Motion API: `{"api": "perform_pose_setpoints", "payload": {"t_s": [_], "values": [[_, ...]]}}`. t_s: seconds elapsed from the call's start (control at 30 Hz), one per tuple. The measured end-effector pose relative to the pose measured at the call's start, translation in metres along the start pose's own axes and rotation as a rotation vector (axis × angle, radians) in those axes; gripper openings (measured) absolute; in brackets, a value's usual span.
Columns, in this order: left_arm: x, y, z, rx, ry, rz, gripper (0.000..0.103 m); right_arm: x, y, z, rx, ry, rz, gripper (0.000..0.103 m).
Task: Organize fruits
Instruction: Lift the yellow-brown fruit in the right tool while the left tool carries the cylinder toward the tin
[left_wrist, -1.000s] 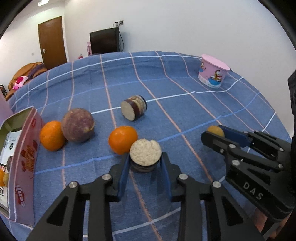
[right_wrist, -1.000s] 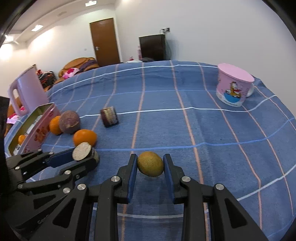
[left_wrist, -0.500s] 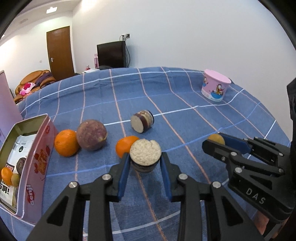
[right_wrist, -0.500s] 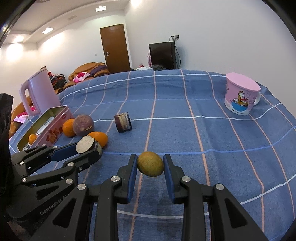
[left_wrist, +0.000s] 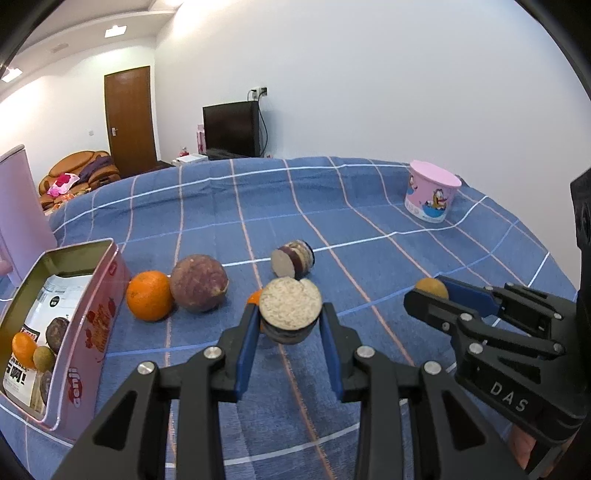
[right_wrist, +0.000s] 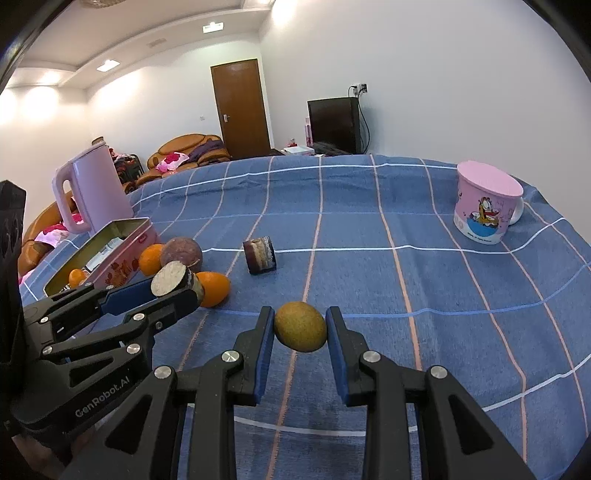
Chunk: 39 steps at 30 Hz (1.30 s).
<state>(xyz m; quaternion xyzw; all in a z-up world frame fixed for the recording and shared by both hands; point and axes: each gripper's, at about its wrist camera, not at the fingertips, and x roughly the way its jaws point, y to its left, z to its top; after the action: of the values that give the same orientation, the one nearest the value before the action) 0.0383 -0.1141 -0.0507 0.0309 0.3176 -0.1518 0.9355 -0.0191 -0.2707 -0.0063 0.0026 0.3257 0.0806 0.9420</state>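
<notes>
Two fruits are airborne for the open pink metal tin (left_wrist: 107, 295) lying left of the jaws: left gripper (left_wrist: 290, 328) clamped on the dark-skinned, pale-fleshed cut fruit half (left_wrist: 290, 308), right gripper (right_wrist: 300, 330) clamped on the small yellow-brown oval fruit (right_wrist: 300, 326), both clear of the blue checked cloth (right_wrist: 369, 258).
</notes>
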Motion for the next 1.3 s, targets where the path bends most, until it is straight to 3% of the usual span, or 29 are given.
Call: {"api": "perform_pose_setpoints", "payload": {"t_s": [1.3], "values": [[-0.026,-0.001,-0.003,0.006,-0.131,0.060,0.035,-0.020,0.008,-0.002,-0.047,-0.108,0.010,0.030]]}}
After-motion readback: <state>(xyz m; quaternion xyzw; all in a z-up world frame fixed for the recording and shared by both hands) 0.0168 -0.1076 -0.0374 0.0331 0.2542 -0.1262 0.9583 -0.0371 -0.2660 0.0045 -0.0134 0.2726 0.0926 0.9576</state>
